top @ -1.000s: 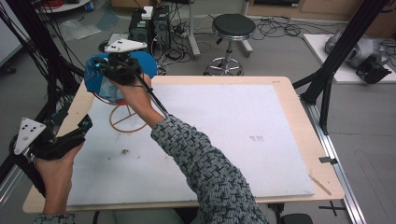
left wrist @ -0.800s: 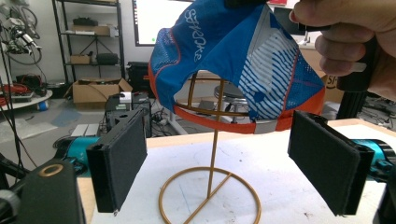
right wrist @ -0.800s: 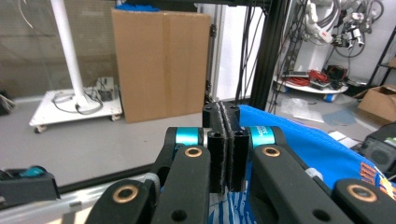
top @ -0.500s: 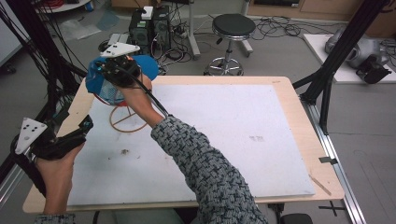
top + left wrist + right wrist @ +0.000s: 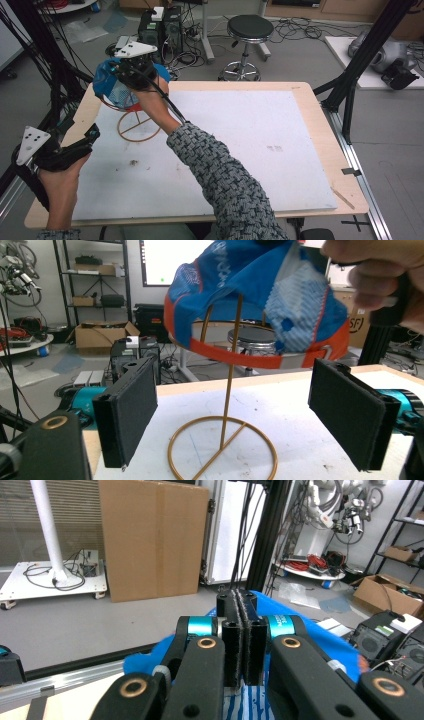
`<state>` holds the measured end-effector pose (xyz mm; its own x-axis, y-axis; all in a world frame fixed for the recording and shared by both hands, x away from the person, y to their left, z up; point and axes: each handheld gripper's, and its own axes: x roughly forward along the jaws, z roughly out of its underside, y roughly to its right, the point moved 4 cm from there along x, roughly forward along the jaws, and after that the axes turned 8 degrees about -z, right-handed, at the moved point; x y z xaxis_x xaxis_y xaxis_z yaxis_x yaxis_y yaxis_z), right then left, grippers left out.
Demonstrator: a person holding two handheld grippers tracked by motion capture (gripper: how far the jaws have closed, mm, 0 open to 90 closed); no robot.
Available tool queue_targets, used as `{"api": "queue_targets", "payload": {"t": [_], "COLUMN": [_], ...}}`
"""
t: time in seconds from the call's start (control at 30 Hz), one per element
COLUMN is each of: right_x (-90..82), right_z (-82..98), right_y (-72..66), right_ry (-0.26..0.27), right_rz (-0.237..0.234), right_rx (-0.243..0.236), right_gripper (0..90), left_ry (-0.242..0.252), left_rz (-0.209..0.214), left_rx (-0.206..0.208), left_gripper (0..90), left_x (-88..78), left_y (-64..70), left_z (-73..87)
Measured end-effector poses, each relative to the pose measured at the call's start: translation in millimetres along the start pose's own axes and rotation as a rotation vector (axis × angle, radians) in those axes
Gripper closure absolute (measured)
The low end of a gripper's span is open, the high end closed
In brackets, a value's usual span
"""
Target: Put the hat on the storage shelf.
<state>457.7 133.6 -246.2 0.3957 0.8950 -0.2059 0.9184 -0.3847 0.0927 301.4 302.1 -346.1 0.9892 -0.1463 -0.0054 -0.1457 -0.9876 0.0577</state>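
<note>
Jaws of right gripper (image 5: pixel 242 645) pinch the blue cap (image 5: pixel 114 87) — left gripper (image 5: pixel 245 422) gapes, empty.

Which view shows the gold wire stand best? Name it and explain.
The left gripper view: the gold wire stand shows its upright rod and ring base whole, under the blue cap. The high view shows mostly its base ring, seen from above. The right gripper view gives cap fabric, no stand.

Thin gold wire stand (image 5: pixel 136 122) with ring base occupies table's far-left corner; blue-and-orange fabric cap (image 5: pixel 116 89) overhangs it. Remaining white table surface (image 5: pixel 260 150) open, unobstructed.
</note>
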Motion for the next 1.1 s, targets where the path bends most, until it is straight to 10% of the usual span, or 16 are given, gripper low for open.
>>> {"api": "queue_targets", "payload": {"t": [0.47,1.1], "right_x": [-36.5,13.7], "right_z": [-8.3,7.5], "right_y": [5.0,-15.9], "right_ry": [0.065,0.002], "right_rz": [-0.013,-0.017], "right_rx": [0.021,-0.055], "right_gripper": [89.6,89.5], "left_ry": [-0.004,-0.006], "left_rz": [0.001,0.001], "left_rx": [-0.001,0.000], "left_gripper": [19.8,19.8], "left_x": [1.6,1.1], "left_y": [1.6,0.2], "left_z": [1.7,1.8]}}
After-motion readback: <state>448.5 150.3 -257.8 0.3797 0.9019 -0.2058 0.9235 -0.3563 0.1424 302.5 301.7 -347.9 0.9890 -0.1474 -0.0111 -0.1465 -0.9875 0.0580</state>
